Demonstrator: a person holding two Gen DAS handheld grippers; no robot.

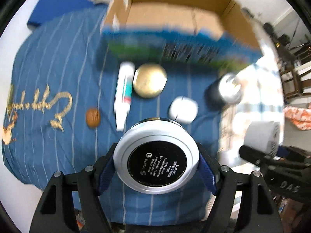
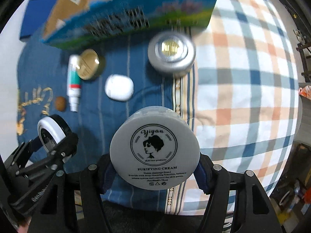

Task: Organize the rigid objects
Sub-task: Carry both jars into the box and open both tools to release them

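Observation:
My left gripper (image 1: 156,160) is shut on a round white compact with a black label (image 1: 156,159), held above the blue striped cloth (image 1: 58,73). It also shows in the right wrist view (image 2: 51,133). My right gripper (image 2: 155,161) is shut on a grey cream jar (image 2: 154,153). It shows at the right of the left wrist view (image 1: 262,136). On the cloth lie a gold tin (image 1: 149,80), a white tube (image 1: 124,95), a walnut (image 1: 93,117), a white pebble-shaped case (image 1: 183,109) and a silver round jar (image 2: 171,53). An open cardboard box (image 1: 175,15) stands behind them.
A checked blanket (image 2: 248,89) covers the bed to the right. A dark blue flat box (image 1: 56,3) lies at the far left corner. Furniture stands at the far right (image 1: 291,62).

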